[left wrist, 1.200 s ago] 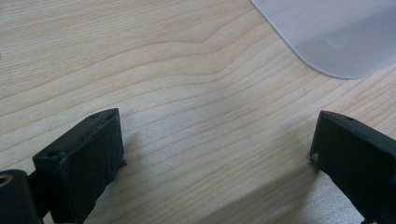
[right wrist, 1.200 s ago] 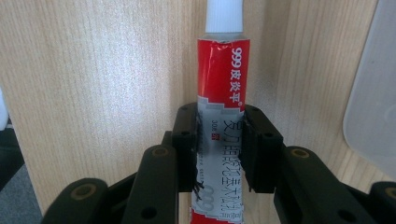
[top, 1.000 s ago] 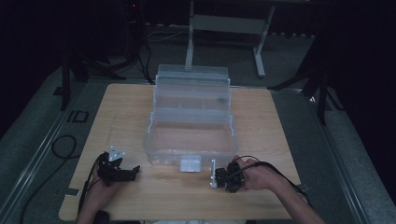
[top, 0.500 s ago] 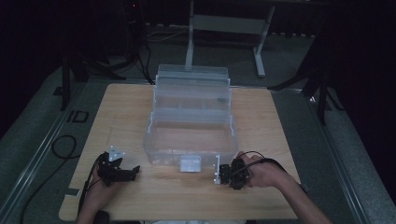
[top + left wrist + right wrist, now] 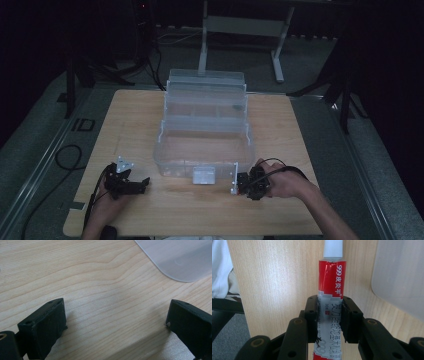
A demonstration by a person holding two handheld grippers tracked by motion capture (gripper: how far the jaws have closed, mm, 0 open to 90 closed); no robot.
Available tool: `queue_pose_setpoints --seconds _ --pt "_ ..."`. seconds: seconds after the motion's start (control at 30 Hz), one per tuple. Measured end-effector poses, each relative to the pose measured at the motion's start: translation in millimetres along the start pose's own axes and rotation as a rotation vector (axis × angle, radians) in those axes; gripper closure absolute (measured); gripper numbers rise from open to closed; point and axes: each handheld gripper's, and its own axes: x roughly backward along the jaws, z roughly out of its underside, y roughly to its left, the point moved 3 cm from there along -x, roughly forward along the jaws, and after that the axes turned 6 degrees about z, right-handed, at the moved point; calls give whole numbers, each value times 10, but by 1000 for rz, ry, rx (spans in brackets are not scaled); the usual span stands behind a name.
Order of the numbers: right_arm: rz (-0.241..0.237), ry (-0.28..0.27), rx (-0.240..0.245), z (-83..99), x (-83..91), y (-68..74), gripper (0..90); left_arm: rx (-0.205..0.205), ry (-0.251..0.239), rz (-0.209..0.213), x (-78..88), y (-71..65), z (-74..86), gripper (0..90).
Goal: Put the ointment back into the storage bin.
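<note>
In right claw (image 5: pixel 329 322): tube (image 5: pixel 331 285), base cropped.

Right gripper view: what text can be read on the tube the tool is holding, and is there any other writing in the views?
"999皮炎平": white characters on the red band of the tube, which the right tool clamps.
"30g": seems to read so, on the tube's silver part; small, uncertain.
Large red characters run along the silver part between the jaws: partly covered, not readable.
"ID", or similar: a dark mark on the grey floor strip left of the table; blurred, uncertain.
</note>
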Motion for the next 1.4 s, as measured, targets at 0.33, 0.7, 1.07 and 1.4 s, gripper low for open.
queue_pose_setpoints --seconds 0.33,0.7,1.07,1.4 --pt "30 -19 -12 44 213 -98 695 1 0 -1 0 -1 0 31" --pt "57 -35 -24 84 431 -202 695 0 0 0 0 0 0 31" --pt "73 -45 -36 106 615 -307 696 3 -2 0 -1 -2 -1 31" --pt "76 -45 -43 101 719 -393 696 2 0 1 0 -1 -1 31"
